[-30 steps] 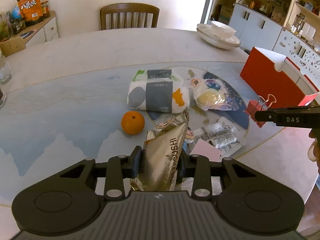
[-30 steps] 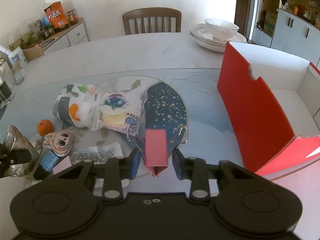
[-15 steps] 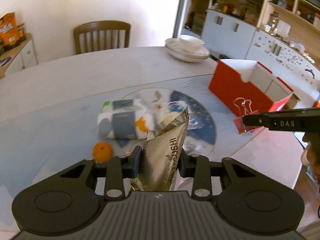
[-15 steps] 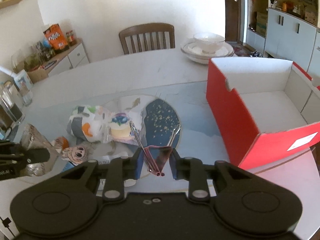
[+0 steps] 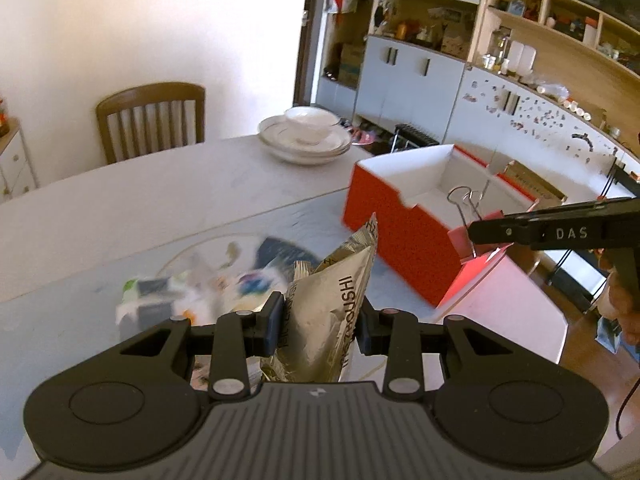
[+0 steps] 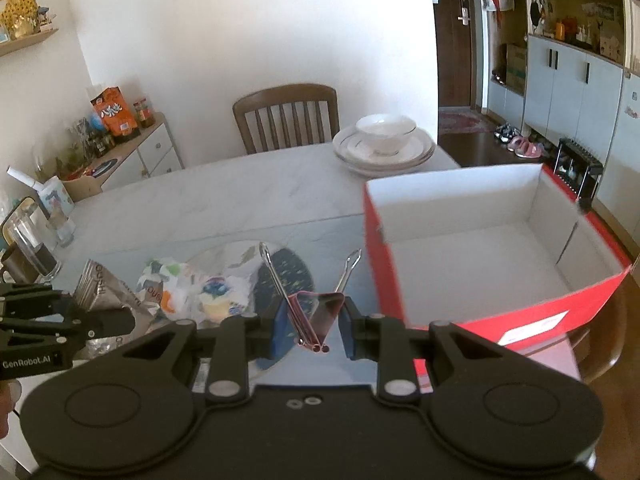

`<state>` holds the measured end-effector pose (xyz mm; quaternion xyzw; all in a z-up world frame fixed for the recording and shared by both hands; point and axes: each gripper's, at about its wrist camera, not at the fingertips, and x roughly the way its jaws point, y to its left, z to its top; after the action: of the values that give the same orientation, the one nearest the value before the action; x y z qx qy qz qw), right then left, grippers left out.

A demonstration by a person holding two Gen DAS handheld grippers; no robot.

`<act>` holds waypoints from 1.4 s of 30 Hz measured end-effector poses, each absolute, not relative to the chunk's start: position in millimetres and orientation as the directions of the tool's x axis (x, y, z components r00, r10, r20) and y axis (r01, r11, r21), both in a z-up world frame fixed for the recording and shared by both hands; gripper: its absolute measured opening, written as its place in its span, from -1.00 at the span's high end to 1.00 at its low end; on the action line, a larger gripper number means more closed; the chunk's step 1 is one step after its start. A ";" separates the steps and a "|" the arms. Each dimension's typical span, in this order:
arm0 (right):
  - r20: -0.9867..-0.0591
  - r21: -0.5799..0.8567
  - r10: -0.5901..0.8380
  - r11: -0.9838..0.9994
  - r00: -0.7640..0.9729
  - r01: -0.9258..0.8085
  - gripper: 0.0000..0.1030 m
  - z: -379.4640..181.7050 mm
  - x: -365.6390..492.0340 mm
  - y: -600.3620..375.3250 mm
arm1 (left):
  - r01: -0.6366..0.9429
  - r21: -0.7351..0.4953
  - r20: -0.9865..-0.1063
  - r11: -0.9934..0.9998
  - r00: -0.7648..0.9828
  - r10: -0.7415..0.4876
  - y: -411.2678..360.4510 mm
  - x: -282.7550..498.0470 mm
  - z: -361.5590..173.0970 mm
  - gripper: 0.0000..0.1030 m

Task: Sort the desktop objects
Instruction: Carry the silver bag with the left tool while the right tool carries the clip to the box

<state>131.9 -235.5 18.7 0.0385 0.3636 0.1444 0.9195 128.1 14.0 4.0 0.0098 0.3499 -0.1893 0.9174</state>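
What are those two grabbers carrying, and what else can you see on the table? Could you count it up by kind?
Carried snack pouch: 1
Carried binder clip: 1
Red box: 1
Stacks of dishes: 1
Wrapped packets on the table: blurred, at least 2
Total: at least 6

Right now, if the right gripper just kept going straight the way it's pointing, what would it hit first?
Probably the near left corner of the red box. The right gripper, shut on a binder clip, points down past the clip toward the table beside that wall. Depth is unclear, so it may touch the table first.
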 end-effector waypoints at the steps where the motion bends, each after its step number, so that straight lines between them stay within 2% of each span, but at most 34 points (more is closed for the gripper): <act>1: -0.657 0.176 0.295 0.955 0.694 -0.238 0.49 19.1 133.0 -241.4 | 0.357 -0.113 -0.644 0.927 0.685 -0.342 6.1 130.9 6.0 0.34; 13: -0.679 0.177 0.287 0.957 0.676 -0.229 0.49 18.9 161.9 -324.5 | 0.405 -0.111 -0.643 0.908 0.667 -0.376 -82.1 161.5 15.3 0.34; 20: -0.683 0.157 0.284 0.957 0.673 -0.244 0.49 18.6 183.4 -358.5 | 0.444 -0.076 -0.627 0.893 0.675 -0.389 -133.1 185.0 21.9 0.37; 21: -0.684 0.151 0.282 0.957 0.672 -0.248 0.49 17.5 186.8 -363.6 | 0.452 -0.059 -0.630 0.890 0.675 -0.384 -140.4 189.4 18.6 0.43; 28: -0.710 0.149 0.286 0.954 0.644 -0.258 0.49 6.2 213.0 -390.2 | 0.456 -0.023 -0.711 0.890 0.618 -0.335 -157.6 216.6 1.1 0.47; 33: -0.707 0.149 0.295 0.951 0.643 -0.272 0.49 2.8 220.5 -400.2 | 0.451 -0.071 -0.744 0.890 0.571 -0.348 -153.7 205.1 -16.7 0.46; 35: -0.709 0.152 0.299 0.949 0.638 -0.276 0.49 0.7 222.8 -402.2 | 0.456 -0.070 -0.768 0.887 0.544 -0.340 -156.1 201.6 -26.1 0.41; 36: -0.711 0.153 0.301 0.948 0.635 -0.279 0.49 0.1 224.5 -403.1 | 0.462 -0.069 -0.775 0.884 0.533 -0.339 -156.8 199.0 -30.3 0.32; 37: -0.713 0.152 0.304 0.947 0.631 -0.284 0.49 -1.2 225.0 -403.5 | 0.469 -0.062 -0.783 0.881 0.524 -0.334 -158.3 195.5 -35.7 0.04; 39: -0.716 0.151 0.305 0.946 0.627 -0.288 0.49 -2.2 227.0 -404.0 | 0.484 -0.054 -0.794 0.874 0.509 -0.331 -162.7 191.9 -42.4 -0.29; 42: -0.719 0.150 0.307 0.944 0.623 -0.292 0.49 -4.3 231.7 -404.3 | 0.497 -0.049 -0.823 0.866 0.472 -0.317 -170.7 190.6 -59.7 -0.30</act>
<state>231.7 -404.3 -4.3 0.0093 0.4010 0.1665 0.9008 190.6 -170.7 -59.7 0.0990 0.4548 -0.2389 0.8522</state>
